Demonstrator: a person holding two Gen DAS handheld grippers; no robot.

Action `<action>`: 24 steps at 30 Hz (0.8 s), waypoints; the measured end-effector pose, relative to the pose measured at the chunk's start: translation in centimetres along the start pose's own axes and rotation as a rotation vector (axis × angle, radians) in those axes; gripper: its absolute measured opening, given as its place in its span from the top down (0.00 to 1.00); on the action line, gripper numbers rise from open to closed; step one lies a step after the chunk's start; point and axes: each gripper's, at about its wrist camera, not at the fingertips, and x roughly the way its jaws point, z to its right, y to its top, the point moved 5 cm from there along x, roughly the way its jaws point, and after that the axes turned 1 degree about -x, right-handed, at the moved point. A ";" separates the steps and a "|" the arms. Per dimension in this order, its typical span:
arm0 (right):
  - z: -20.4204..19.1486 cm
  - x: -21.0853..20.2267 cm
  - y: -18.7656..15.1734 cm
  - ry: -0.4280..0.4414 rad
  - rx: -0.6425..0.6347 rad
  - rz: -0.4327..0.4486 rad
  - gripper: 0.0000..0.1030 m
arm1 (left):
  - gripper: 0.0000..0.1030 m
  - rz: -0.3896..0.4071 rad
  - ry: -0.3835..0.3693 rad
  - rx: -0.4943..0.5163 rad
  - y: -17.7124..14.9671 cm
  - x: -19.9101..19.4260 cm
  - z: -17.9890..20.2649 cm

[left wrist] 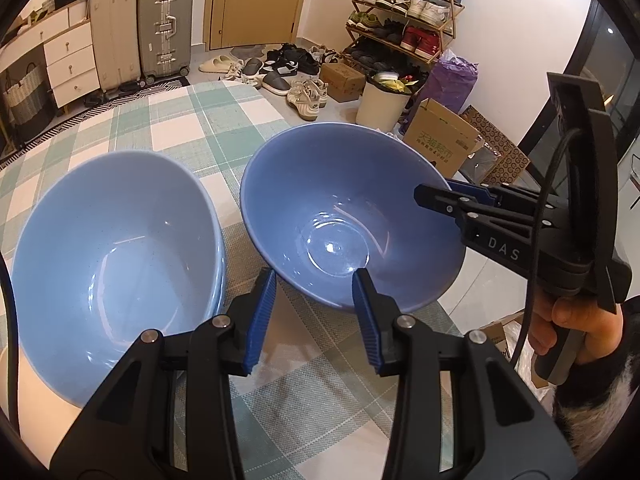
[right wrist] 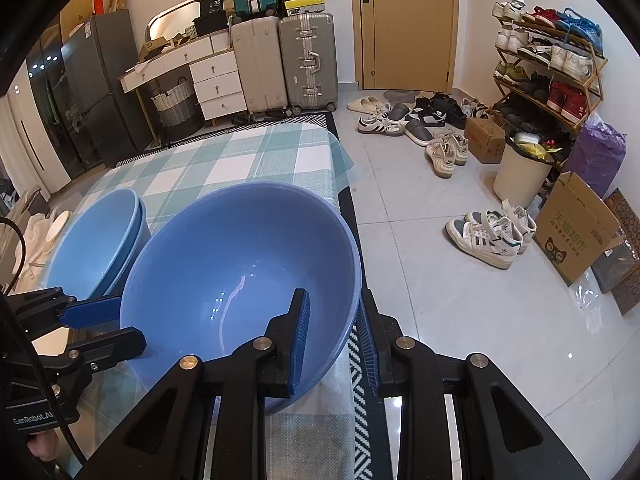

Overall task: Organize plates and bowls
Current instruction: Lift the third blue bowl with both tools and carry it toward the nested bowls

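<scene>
Checked tablecloth (left wrist: 168, 128), green and white, spread over the table, reaching its far corner.

Two blue bowls side by side on it, close together, gap between them too narrow to judge for contact. Left-hand bowl (left wrist: 116, 264) upright on the cloth; from the right wrist view, a doubled rim there (right wrist: 100, 236), apparently one bowl nested in another. Right-hand bowl (left wrist: 348, 216) tilted toward the left camera, near the table's right edge, hard to tell whether resting or lifted.

Right gripper (right wrist: 334, 340) clamped on that bowl's rim: one blue pad inside the wall, the other outside, both pressed to it. Seen from the left wrist view (left wrist: 448, 194) coming in from the right.

Left gripper (left wrist: 314, 308) held apart, jaws wide, just before the tilted bowl's near wall, gripping nothing.
</scene>
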 end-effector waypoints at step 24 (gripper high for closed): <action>-1.2 -6.7 1.0 -0.036 -0.015 0.097 0.76 | 0.65 0.116 -0.012 0.045 0.7 -6.4 0.8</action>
